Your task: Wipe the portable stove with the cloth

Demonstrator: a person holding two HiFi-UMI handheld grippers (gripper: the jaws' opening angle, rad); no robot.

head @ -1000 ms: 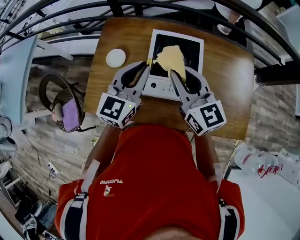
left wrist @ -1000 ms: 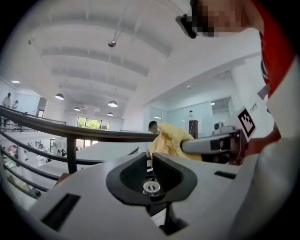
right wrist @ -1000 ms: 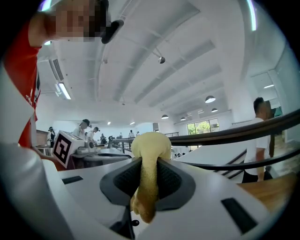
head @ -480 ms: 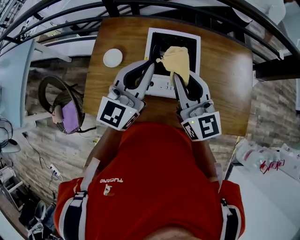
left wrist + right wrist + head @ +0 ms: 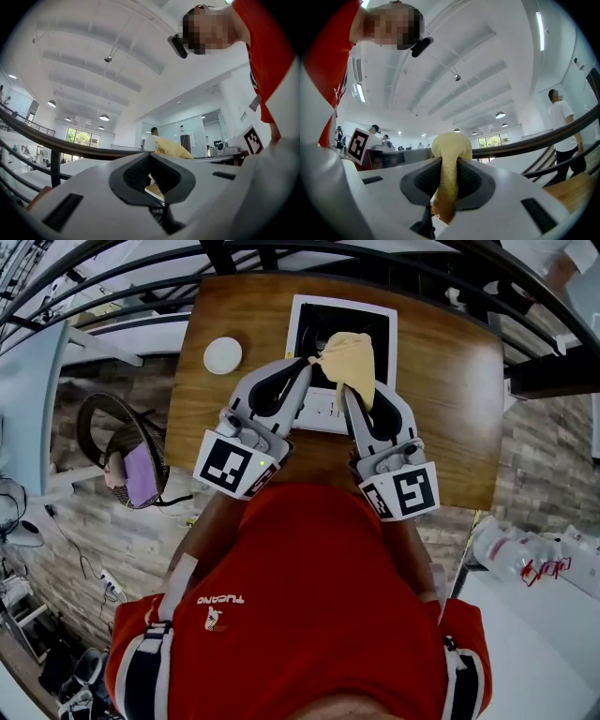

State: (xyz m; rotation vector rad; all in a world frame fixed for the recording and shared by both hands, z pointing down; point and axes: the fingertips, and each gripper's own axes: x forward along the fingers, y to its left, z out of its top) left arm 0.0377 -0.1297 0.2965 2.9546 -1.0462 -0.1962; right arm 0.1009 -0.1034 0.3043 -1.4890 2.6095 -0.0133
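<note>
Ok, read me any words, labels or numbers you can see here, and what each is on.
"TUCANO": white print on the red shirt, not upright in the head view.
On the stove control panel: markings too small to read.
Packages at the lower right: red print, too blurred.
Cubes on the left gripper and right gripper: square patterns, no letters.

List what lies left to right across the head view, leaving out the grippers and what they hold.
Black wire floor fan → round white disc → white portable stove with black top → white plastic packaging with red print.
</note>
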